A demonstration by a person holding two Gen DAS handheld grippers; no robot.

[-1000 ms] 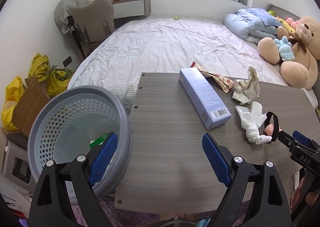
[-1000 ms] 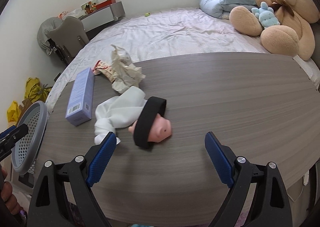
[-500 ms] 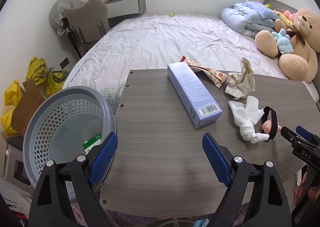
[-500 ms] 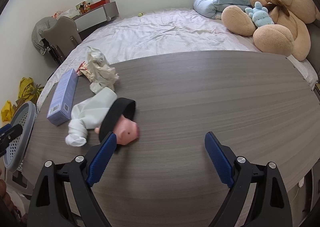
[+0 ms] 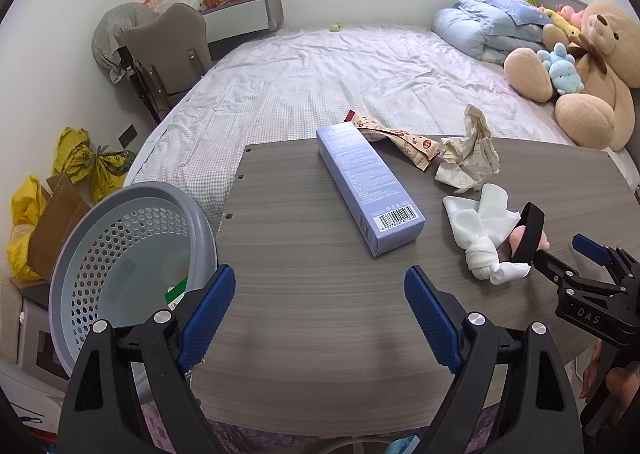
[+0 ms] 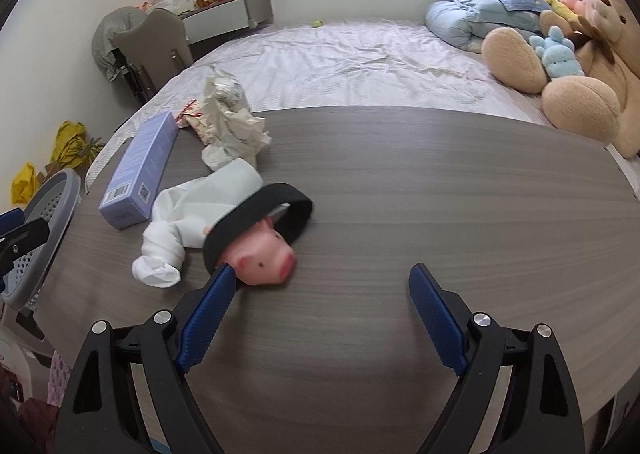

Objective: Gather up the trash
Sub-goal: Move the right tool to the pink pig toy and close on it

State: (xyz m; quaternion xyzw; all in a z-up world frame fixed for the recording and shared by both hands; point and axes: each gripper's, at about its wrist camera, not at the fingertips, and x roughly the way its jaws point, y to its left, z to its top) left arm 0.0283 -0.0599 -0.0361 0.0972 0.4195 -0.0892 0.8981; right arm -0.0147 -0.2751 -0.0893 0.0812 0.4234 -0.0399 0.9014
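Observation:
On the grey wood table (image 5: 304, 294) lie a light blue carton (image 5: 368, 190), a printed snack wrapper (image 5: 400, 138), a crumpled paper (image 5: 468, 158), a white knotted cloth (image 5: 480, 230) and a pink toy pig (image 6: 264, 254) with a black band (image 6: 256, 222) around it. A grey perforated basket (image 5: 120, 254) stands left of the table with a green-white scrap inside. My left gripper (image 5: 320, 298) is open and empty above the table's near left part. My right gripper (image 6: 320, 294) is open, its left finger touching the pig.
A bed (image 5: 340, 74) lies behind the table, with a blue duvet and a large teddy bear (image 5: 592, 66) at its right. A chair (image 5: 168, 50) and yellow bags (image 5: 80, 162) stand at the left wall. The carton (image 6: 140, 170) also shows in the right wrist view.
My left gripper has shifted right from over the basket to over the table. My right gripper has swung and come up against the pig and band.

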